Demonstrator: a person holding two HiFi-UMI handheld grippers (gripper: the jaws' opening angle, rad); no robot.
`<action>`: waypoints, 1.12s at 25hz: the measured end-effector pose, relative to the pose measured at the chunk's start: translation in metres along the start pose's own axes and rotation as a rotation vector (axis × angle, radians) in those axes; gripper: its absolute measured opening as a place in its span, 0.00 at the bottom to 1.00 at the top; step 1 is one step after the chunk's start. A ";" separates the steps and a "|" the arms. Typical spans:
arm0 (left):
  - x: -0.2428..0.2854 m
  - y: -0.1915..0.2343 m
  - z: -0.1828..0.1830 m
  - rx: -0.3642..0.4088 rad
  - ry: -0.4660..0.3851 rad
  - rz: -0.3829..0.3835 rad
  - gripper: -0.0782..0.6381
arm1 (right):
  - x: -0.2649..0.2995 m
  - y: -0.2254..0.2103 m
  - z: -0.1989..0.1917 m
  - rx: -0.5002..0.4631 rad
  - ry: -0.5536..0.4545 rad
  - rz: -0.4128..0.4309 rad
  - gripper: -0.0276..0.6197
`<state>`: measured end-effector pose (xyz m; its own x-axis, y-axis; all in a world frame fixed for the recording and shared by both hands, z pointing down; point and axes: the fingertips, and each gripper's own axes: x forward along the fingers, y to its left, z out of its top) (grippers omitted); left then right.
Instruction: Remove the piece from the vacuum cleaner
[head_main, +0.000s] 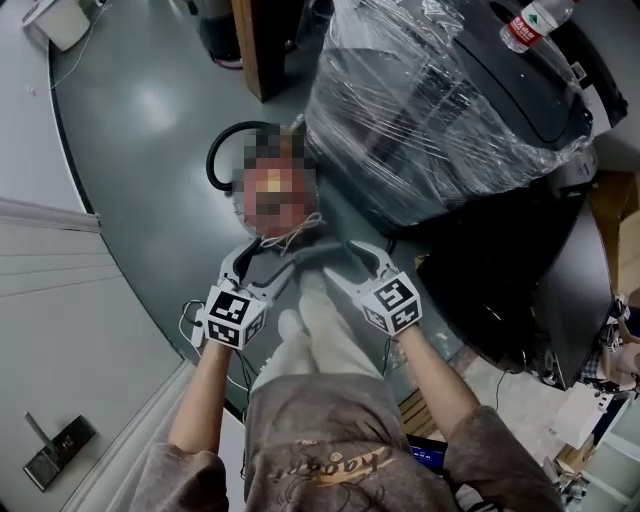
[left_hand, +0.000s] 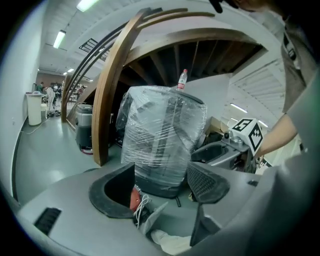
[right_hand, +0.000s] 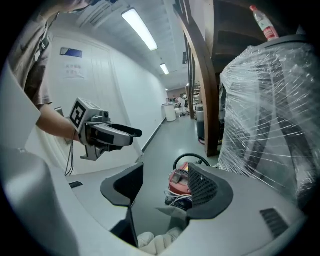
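We stand on a glossy grey-green floor (head_main: 150, 130) under a curved wooden staircase (left_hand: 112, 100), with white wall panels along the left edge of the head view.

Nearest, at the bottom of the head view, two bare forearms reach up the frame. Each hand holds a gripper, and pale trouser legs (head_main: 320, 335) show between them. The left gripper (head_main: 262, 268) sits just left of centre and the right gripper (head_main: 340, 265) just right of centre. Their tips point toward each other and they stay apart.

In its own view the left gripper (left_hand: 160, 187) has its jaws spread wide. Its pads touch nothing and only the floor shows between them. The right gripper (right_hand: 162, 187) is likewise spread wide and holds nothing.

Just beyond the jaws, low in both gripper views, we see a white shoe (right_hand: 155, 240) and then a grey tapered piece (right_hand: 172, 212) on the floor. We cannot tell whether this piece is attached to anything.

Behind it lies the vacuum cleaner (right_hand: 179, 181), a red body on the floor at centre frame. A white cord (right_hand: 175, 199) is bunched at its front and a black hose (right_hand: 190, 157) loops behind it. In the head view a mosaic patch covers most of the vacuum cleaner, above the gripper tips.

Farther on, filling the upper right of the head view, stands a large plastic-wrapped machine (head_main: 430, 110). A water bottle (head_main: 535, 22) rests on top of it, and a black unit (head_main: 540, 290) stands just below it in the frame. At the far left of the left gripper view a white bin (left_hand: 35, 107) stands down the hall.
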<state>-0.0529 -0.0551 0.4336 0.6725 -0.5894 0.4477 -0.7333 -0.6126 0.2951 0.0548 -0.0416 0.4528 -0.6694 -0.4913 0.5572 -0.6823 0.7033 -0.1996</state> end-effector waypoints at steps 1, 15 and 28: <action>0.009 0.004 -0.011 -0.003 0.015 0.000 0.54 | 0.009 -0.005 -0.010 -0.011 0.020 0.010 0.43; 0.126 0.055 -0.185 0.024 0.262 -0.038 0.54 | 0.139 -0.045 -0.171 -0.148 0.289 0.195 0.43; 0.200 0.064 -0.325 0.073 0.448 -0.103 0.53 | 0.208 -0.086 -0.293 -0.268 0.489 0.302 0.42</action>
<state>0.0021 -0.0404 0.8165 0.6200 -0.2477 0.7445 -0.6450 -0.7012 0.3038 0.0606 -0.0538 0.8224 -0.5661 -0.0045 0.8243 -0.3445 0.9098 -0.2316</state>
